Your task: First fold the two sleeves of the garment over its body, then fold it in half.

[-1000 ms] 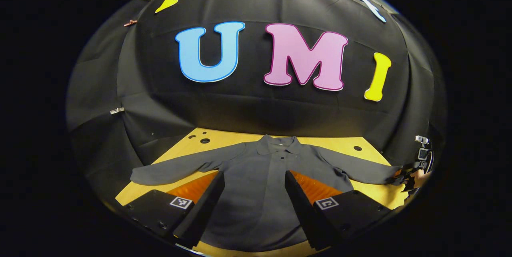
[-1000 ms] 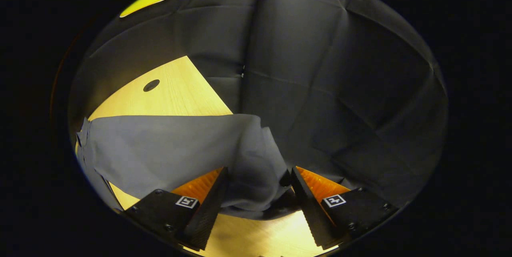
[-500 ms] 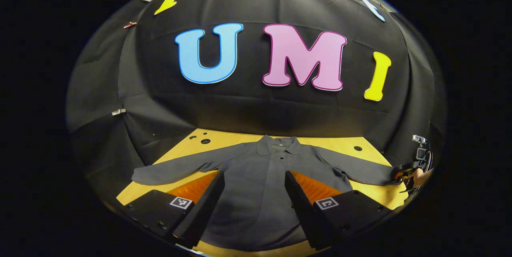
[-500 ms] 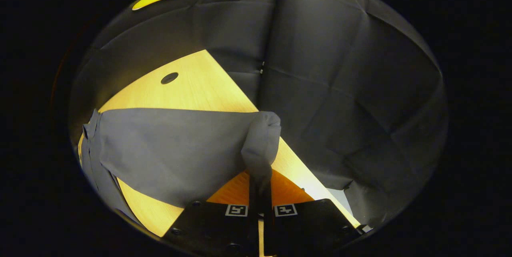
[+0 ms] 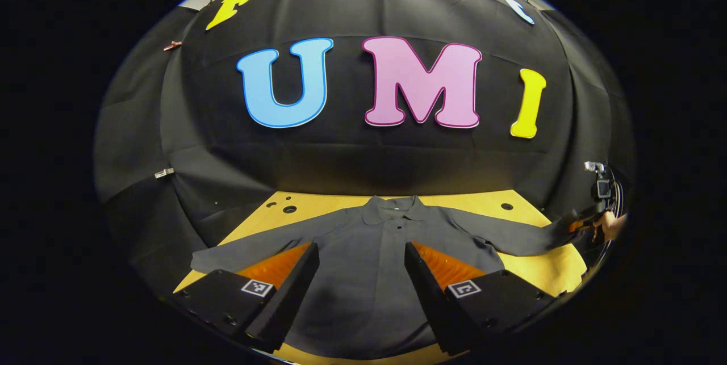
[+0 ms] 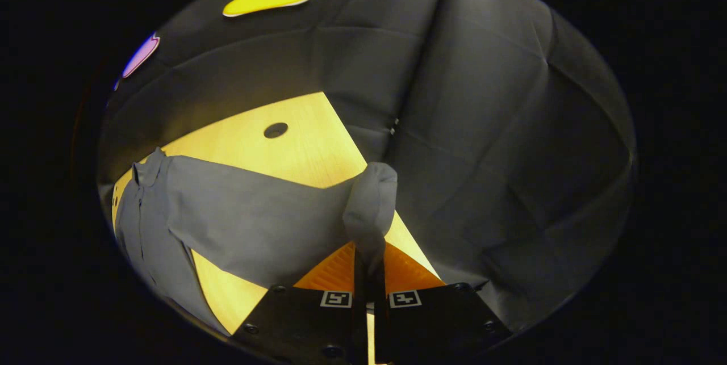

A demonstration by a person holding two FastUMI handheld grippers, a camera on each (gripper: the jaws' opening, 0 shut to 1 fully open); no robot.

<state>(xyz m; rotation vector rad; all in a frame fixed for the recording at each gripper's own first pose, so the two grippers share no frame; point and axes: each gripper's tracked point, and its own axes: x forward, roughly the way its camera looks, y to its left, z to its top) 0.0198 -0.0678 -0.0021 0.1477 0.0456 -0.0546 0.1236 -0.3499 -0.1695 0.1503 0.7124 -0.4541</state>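
- The right hand-held gripper (image 6: 368,274) has its two fingers pressed together on the cuff of the right sleeve (image 6: 255,223); a bunched knob of grey cloth stands up just above the fingertips, and the cuff is raised off the worktop (image 6: 295,149).
- From that pinch the sleeve runs away to the left in the right gripper view, down toward the shoulder and collar of the shirt (image 5: 375,257). Its long axis therefore points from this hand-held gripper straight at the body of the garment.
- In the left gripper view the same hand-held gripper shows far off at the right edge, with the holder's hand (image 5: 612,223) behind it and the sleeve end lifted to meet it.
- The left hand-held gripper (image 5: 361,274) hovers with its fingers well apart over the lower front of the shirt, gripping nothing.
- The shirt lies face up and flat on the yellow wooden worktop, collar toward the booth wall, hem nearest the left hand-held gripper, and the left sleeve (image 5: 255,240) spread flat to the side.
- Judgement: the first sleeve fold is under way. The move to come turns on carrying the pinched cuff inward along the sleeve's own line and laying it on the chest; the right hand-held gripper holds it, so it is the one placed to do this.
- The left sleeve looks not yet folded, and the left hand-held gripper is the nearer one to it.
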